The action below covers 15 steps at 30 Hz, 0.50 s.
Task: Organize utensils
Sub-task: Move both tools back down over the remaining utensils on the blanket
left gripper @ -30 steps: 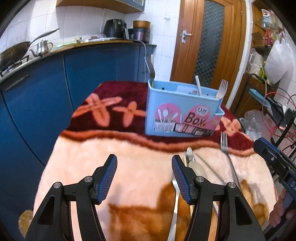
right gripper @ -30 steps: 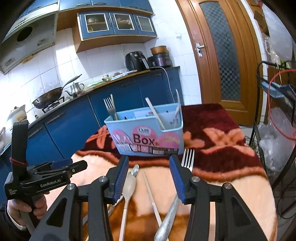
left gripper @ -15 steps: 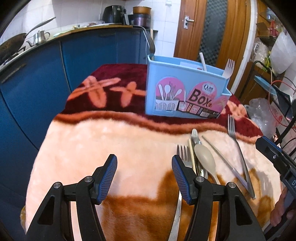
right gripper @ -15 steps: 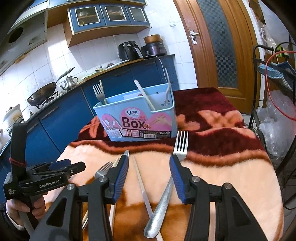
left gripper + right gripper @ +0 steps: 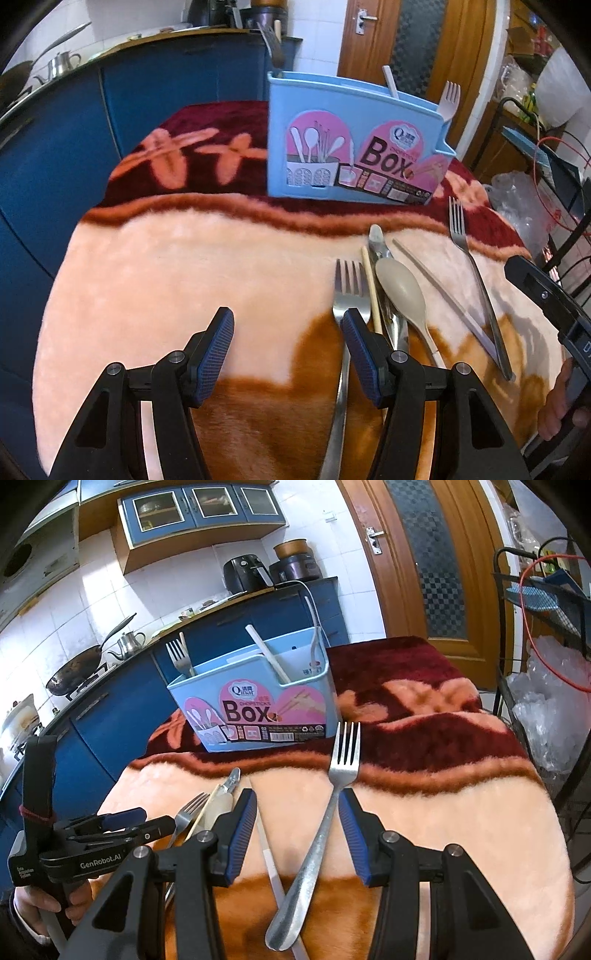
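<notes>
A light blue utensil box (image 5: 354, 144) (image 5: 258, 705) stands on the dark red part of the blanket with forks and chopsticks inside. Loose utensils lie in front of it: a steel fork (image 5: 349, 295), a beige spoon (image 5: 402, 291), a chopstick (image 5: 371, 291), a pale chopstick (image 5: 443, 295) and a second steel fork (image 5: 476, 273) (image 5: 325, 812). My left gripper (image 5: 288, 328) is open and empty, just left of the first fork. My right gripper (image 5: 297, 812) is open, low over the second fork's handle, which lies between its fingers beside the pale chopstick (image 5: 271, 856).
The table wears a peach, brown and dark red plush blanket (image 5: 184, 277). Blue kitchen cabinets (image 5: 55, 147) run along the left. A wooden door (image 5: 424, 561) stands behind. A wire rack (image 5: 535, 602) with plastic bags and cables is at the right.
Both grippers have moved lower and tilted down toward the loose utensils. The box now sits higher in both views. Both grippers stay open.
</notes>
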Each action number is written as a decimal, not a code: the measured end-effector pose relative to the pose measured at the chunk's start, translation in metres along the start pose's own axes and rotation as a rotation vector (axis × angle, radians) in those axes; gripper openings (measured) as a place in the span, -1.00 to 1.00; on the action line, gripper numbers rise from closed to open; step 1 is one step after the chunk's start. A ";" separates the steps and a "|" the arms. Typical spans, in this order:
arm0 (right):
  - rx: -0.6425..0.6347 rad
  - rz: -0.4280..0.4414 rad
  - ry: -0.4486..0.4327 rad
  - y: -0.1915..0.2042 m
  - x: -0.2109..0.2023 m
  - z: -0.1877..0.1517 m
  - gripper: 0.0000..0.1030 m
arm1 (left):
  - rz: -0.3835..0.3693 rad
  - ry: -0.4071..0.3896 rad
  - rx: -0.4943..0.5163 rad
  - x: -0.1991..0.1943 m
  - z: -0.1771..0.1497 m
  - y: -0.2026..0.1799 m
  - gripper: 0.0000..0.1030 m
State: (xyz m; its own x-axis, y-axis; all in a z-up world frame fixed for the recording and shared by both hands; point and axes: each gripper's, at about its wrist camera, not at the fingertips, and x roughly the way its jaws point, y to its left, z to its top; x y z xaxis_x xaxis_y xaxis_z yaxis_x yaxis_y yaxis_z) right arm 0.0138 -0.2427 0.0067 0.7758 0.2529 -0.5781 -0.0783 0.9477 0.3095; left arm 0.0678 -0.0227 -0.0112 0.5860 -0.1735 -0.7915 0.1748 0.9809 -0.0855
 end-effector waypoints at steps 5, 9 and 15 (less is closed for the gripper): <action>0.011 0.003 0.005 -0.004 0.001 -0.002 -0.04 | -0.027 0.005 0.009 0.003 0.000 -0.004 0.23; 0.021 0.007 0.010 -0.007 0.002 -0.003 -0.04 | -0.065 0.010 0.017 0.007 0.000 -0.008 0.22; 0.029 0.010 0.011 -0.010 0.002 -0.005 -0.04 | -0.090 -0.004 0.009 0.012 0.004 -0.009 0.11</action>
State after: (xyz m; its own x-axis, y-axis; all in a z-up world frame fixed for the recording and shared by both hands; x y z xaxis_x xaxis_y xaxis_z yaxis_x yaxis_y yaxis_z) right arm 0.0134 -0.2510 -0.0014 0.7682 0.2641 -0.5832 -0.0670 0.9391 0.3371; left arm 0.0761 -0.0338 -0.0175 0.5707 -0.2608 -0.7787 0.2336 0.9606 -0.1505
